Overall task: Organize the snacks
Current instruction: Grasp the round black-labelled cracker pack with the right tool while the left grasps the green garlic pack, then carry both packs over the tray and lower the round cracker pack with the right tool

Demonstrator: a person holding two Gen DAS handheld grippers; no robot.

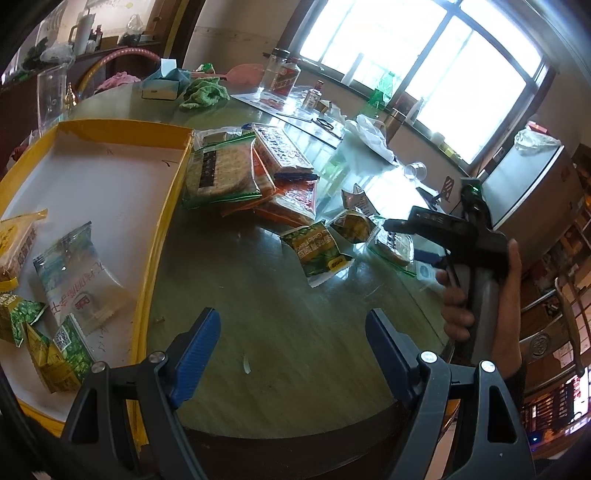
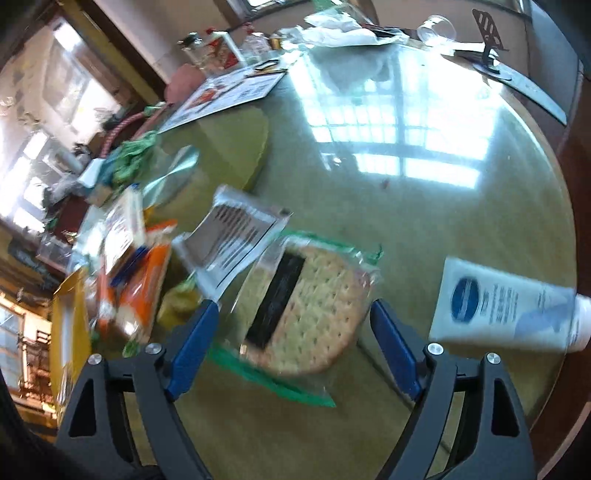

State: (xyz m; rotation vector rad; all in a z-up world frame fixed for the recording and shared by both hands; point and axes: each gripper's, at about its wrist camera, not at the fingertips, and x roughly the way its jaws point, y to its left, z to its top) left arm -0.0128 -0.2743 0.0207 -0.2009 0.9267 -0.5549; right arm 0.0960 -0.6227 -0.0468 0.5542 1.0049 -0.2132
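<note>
My left gripper [image 1: 293, 332] is open and empty above the bare table, right of the yellow box [image 1: 162, 218]. The box holds a clear white packet [image 1: 79, 273] and several green-yellow pea packets [image 1: 62, 354]. A pile of cracker packs [image 1: 221, 173] and orange packs [image 1: 291, 203] lies beyond. A green pea packet [image 1: 319, 249] lies mid-table. My right gripper [image 2: 291, 328] is open, its jaws on either side of a round cracker pack [image 2: 306, 306] lying on the table. The right gripper also shows in the left wrist view [image 1: 399, 225].
A white tube [image 2: 509, 306] lies right of the cracker pack. A silver packet [image 2: 240, 236] and orange packs [image 2: 144, 277] lie to its left. Far side holds a green cloth [image 1: 203, 94], bottles [image 1: 284, 74], white bag [image 1: 369, 134] and overturned glass [image 2: 436, 27].
</note>
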